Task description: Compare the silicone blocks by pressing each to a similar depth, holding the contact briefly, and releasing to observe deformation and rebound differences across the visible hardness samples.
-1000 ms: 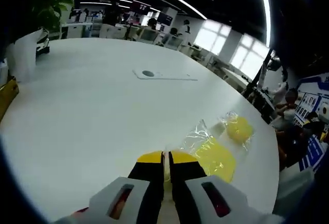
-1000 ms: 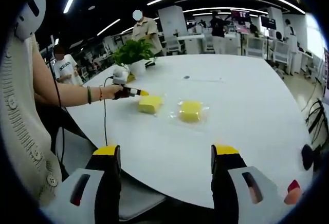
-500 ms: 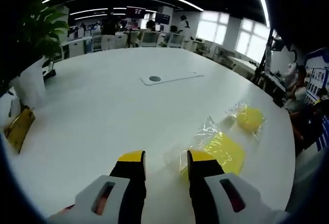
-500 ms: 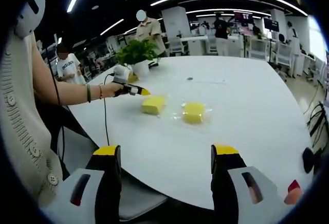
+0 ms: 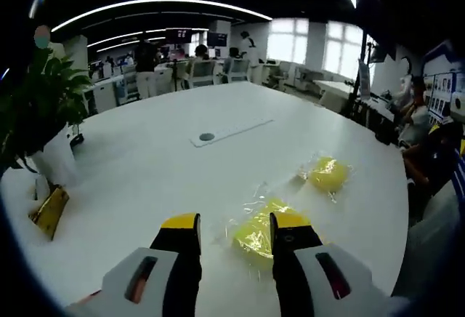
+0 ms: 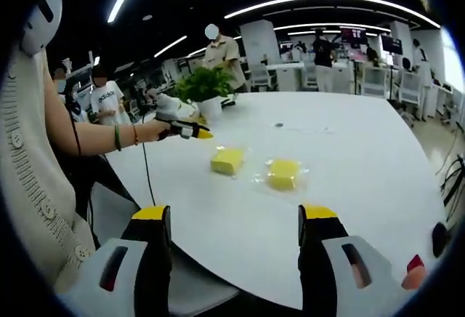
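Left gripper [image 5: 236, 222] has spread since 1 second ago, lifted off the near silicone block [image 5: 256, 231]; right gripper [image 6: 236, 215] hangs spread. Wrap glare blurs the block's edges.

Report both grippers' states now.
Left gripper: open, lifted clear of the nearer yellow silicone block, holding nothing.
Right gripper: open, empty, short of the table.

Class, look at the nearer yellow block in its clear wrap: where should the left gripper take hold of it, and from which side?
Grip the nearer yellow block across its two opposite side faces, coming from above. It lies flat on the white table, already ahead of the open left gripper, probably avoiding the loose clear wrap.
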### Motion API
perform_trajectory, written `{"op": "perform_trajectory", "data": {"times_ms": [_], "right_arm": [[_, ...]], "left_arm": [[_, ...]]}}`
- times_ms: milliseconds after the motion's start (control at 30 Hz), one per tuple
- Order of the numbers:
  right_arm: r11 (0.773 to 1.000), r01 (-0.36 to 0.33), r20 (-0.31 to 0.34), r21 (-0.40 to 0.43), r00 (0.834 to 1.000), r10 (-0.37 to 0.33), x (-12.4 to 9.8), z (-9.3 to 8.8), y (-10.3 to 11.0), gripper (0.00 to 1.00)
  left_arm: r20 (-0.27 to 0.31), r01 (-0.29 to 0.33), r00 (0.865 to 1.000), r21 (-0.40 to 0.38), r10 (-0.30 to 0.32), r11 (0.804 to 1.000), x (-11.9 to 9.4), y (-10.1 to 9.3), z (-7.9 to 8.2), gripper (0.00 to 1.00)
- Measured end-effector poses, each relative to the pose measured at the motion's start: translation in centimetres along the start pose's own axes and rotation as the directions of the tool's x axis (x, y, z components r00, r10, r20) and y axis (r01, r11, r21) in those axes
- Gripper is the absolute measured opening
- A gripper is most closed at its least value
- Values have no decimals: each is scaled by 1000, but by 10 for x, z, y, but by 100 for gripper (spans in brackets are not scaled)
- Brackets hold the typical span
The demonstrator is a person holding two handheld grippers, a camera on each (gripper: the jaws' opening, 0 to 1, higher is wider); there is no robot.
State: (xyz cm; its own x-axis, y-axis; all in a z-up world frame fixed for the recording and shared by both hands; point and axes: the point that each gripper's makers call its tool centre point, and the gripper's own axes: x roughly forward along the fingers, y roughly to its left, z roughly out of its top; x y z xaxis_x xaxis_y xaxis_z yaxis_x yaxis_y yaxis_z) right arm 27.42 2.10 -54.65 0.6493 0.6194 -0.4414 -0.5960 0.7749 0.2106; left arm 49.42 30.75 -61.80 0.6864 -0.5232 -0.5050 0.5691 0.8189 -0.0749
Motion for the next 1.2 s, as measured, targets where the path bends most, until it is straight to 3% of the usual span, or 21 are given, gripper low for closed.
{"op": "perform_trajectory", "data": {"times_ms": [200, 567, 1000, 1200], "right_arm": [[999, -35, 34, -21, 999, 35, -2, 7, 1, 66], [995, -90, 91, -40, 991, 94, -8, 13, -2, 65], [988, -151, 141, -18, 978, 152, -19, 13, -9, 67], [982, -188, 174, 1, 967, 185, -22, 18, -11, 69]], "left_arm": [[33, 9, 999, 26, -10, 1000, -22, -25, 18, 38], [87, 71, 993, 66, -77, 995, -64, -97, 41, 42], [160, 87, 983, 41, -93, 995, -112, -155, 47, 49], [169, 78, 983, 4, -77, 997, -131, -168, 36, 51]]}}
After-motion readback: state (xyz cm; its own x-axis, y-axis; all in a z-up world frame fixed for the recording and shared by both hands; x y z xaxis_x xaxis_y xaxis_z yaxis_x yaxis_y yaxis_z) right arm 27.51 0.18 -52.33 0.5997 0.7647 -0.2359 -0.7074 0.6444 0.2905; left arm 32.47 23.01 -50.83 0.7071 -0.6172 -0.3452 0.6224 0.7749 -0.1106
